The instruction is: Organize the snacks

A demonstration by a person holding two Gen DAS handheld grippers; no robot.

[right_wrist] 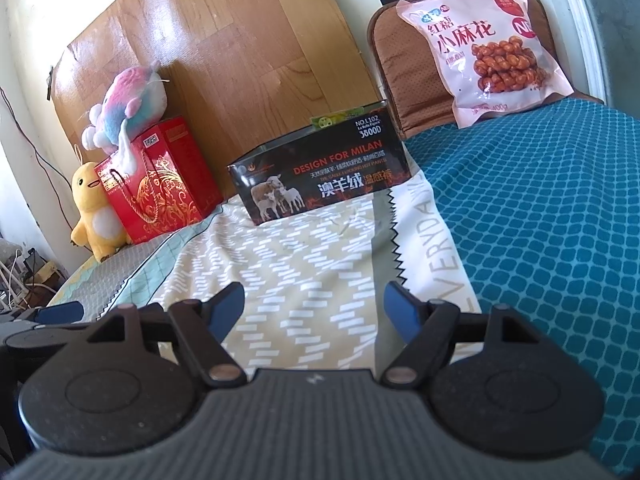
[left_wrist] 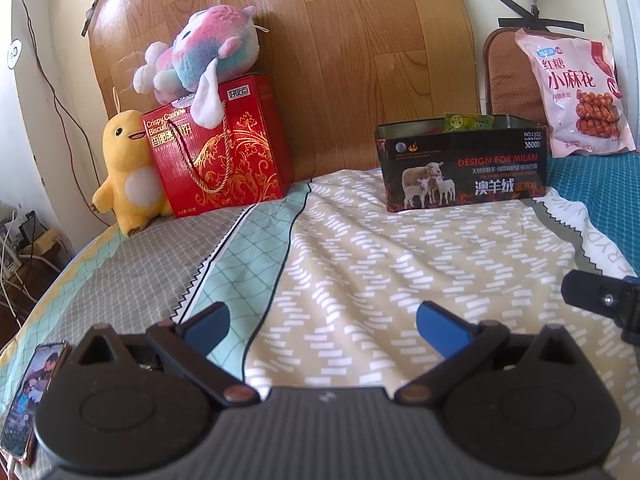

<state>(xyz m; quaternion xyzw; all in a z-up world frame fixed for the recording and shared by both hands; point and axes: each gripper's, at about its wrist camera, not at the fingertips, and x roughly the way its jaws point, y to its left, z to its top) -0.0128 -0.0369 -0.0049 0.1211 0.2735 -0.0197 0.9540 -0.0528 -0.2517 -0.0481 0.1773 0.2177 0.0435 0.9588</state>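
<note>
Glossy metal tin (left_wrist: 464, 168) is catching light. Snack bag (left_wrist: 576, 92) is showing shiny, crinkled plastic. Red gift box (left_wrist: 224, 148) is looking like glossy card with gold foil and twisted cord handle. Bedsheet (left_wrist: 360, 264) is lying as matt woven cloth. Headboard (left_wrist: 360, 60) is shining like smooth wood-grain laminate. Plush toys (left_wrist: 200, 52) are looking fuzzy.

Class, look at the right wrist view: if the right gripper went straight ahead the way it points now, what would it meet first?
Probably the black tin. The right gripper is open and empty, with only bedspread between it and the tin. Depth is unclear, and the tin sits slightly left of centre, so it might graze the right end.
</note>
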